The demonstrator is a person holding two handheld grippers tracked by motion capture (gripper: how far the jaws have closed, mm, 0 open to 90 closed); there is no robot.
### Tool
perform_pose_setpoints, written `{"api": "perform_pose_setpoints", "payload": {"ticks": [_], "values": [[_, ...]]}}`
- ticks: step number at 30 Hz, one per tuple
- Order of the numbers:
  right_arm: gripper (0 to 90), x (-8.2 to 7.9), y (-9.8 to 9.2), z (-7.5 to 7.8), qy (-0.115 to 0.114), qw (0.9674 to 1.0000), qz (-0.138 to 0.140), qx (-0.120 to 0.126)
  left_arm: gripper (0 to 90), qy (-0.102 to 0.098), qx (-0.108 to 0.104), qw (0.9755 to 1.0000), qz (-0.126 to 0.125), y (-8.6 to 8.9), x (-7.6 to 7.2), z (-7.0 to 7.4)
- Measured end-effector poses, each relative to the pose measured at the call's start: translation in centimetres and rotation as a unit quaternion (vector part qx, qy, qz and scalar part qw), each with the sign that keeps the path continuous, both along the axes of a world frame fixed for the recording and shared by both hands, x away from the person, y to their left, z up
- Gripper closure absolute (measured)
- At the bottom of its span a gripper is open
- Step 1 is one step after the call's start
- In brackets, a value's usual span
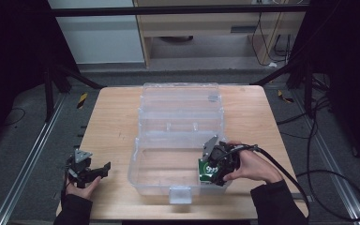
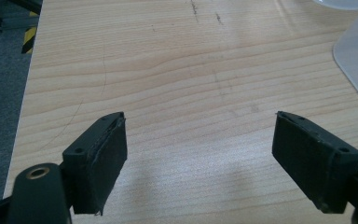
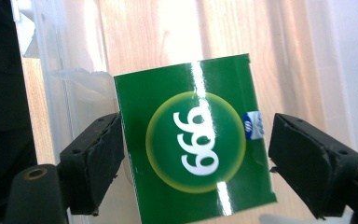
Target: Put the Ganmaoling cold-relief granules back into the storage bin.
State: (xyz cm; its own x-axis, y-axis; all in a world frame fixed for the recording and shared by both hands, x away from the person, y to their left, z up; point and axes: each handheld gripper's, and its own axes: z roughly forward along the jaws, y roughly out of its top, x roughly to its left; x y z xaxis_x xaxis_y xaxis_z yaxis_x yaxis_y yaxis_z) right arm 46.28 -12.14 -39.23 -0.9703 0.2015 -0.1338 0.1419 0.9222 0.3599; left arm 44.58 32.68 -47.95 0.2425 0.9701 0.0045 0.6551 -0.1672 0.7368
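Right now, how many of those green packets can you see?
1. The green packet sits between the jaws of the right gripper, at the near right corner of the clear plastic box. Nothing else green shows, though the gripper could hide something beneath it.

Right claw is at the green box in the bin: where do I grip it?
Grip the green box across its two narrow side edges, coming at its printed face. The right claw already straddles it, jaws open; the flat faces give no pinch.

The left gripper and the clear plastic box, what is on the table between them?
Nothing: between the left gripper and the clear plastic box, the high view shows bare wooden table.
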Motion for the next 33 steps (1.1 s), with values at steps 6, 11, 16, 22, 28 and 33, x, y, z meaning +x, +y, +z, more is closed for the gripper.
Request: {"api": "perform_pose_setpoints", "payload": {"ticks": [6, 11, 16, 22, 28, 33], "values": [[14.1, -0.5, -1.1, 1.6, -0.028, 0.9982, -0.028, 0.045, 17.3, 0.0, 0.0, 1.0, 0.0, 0.0, 0.0, 0.0], [11.6, -0.5, -2.9, 2.4, -0.045, 0.9904, -0.079, 0.104, 17.3, 0.0, 0.0, 1.0, 0.0, 0.0, 0.0, 0.0], [10.1, -1.2, -5.1, 2.5, -0.076, 0.9786, -0.117, 0.151, 17.3, 0.0, 0.0, 1.0, 0.0, -0.1, 0.0, 0.0], [6.7, -2.1, -7.6, 2.2, -0.101, 0.9622, -0.165, 0.192, 17.3, 0.001, 0.001, 1.0, 0.0, -0.1, 0.0, -0.1], [5.6, -2.2, -10.1, 1.5, -0.129, 0.9334, -0.24, 0.233, 17.3, 0.001, 0.002, 1.0, 0.0, -0.2, 0.0, -0.1], [4.9, -2.1, -11.9, 1.1, -0.15, 0.9066, -0.292, 0.265, 17.3, 0.0, 0.001, 1.0, 0.0, -0.2, 0.0, 0.0]]}}
